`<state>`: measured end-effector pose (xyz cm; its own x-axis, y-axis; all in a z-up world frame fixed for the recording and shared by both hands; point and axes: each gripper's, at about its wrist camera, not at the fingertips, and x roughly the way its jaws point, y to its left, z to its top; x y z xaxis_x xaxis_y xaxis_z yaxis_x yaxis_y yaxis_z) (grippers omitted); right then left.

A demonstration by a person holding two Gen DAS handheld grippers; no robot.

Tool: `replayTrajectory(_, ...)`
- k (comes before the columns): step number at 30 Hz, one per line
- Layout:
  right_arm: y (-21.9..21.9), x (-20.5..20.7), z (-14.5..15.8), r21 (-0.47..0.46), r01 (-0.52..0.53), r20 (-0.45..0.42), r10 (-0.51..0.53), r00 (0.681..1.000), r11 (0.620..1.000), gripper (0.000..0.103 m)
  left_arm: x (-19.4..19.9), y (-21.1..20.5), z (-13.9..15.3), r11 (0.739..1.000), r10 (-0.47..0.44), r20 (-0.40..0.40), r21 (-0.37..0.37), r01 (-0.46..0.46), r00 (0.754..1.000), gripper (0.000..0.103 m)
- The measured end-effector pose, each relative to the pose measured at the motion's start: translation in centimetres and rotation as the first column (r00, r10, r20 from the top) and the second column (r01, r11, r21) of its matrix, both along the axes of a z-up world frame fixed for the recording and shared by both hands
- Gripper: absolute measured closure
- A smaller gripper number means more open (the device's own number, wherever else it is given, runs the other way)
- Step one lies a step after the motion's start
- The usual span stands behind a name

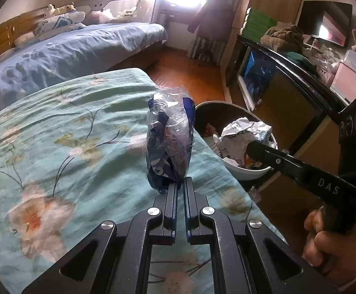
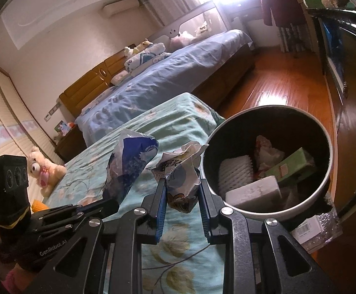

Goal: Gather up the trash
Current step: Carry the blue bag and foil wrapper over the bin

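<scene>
My left gripper (image 1: 181,180) is shut on a blue and clear plastic wrapper (image 1: 169,142) and holds it upright above the green floral bed cover (image 1: 62,132). The wrapper also shows in the right wrist view (image 2: 129,169). My right gripper (image 2: 182,183) is shut on a crumpled white printed wrapper (image 2: 181,178), held over the bed's edge just left of the round trash bin (image 2: 322,188). In the left wrist view the right gripper (image 1: 251,148) holds that wrapper (image 1: 244,134) over the bin (image 1: 202,109).
The bin holds a green box (image 2: 293,166), a white block (image 2: 254,191) and other trash. A teddy bear (image 2: 43,169) sits on the bed. A second bed with a blue cover (image 2: 168,78) stands behind. A dark cabinet (image 1: 283,83) stands right of the bin on the wood floor (image 2: 283,78).
</scene>
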<state>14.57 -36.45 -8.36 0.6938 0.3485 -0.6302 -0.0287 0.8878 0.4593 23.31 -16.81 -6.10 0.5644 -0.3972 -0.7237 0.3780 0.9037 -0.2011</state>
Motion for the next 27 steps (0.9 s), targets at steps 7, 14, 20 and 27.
replayTrajectory(7, -1.3, 0.2, 0.2, -0.010, 0.030, 0.006, -0.030, 1.000, 0.999, 0.078, 0.6, -1.3, 0.1, 1.000, -0.024, 0.005, 0.008, 0.024, 1.000, 0.100)
replayTrajectory(14, -2.5, 0.4, 0.2, -0.017, 0.052, 0.005, -0.052, 0.999, 0.998, 0.078, 1.2, -2.2, -0.1, 0.999, -0.042, 0.003, 0.013, 0.042, 0.999, 0.100)
replayTrajectory(20, -3.4, 0.6, 0.2, -0.021, 0.069, 0.005, -0.069, 0.998, 0.997, 0.078, 1.6, -3.0, -0.2, 0.998, -0.055, 0.003, 0.022, 0.055, 0.998, 0.100)
replayTrajectory(27, -4.0, 0.8, 0.0, -0.024, 0.087, 0.003, -0.087, 0.996, 0.996, 0.078, 2.0, -3.9, -0.2, 0.997, -0.072, 0.006, 0.030, 0.071, 0.997, 0.100)
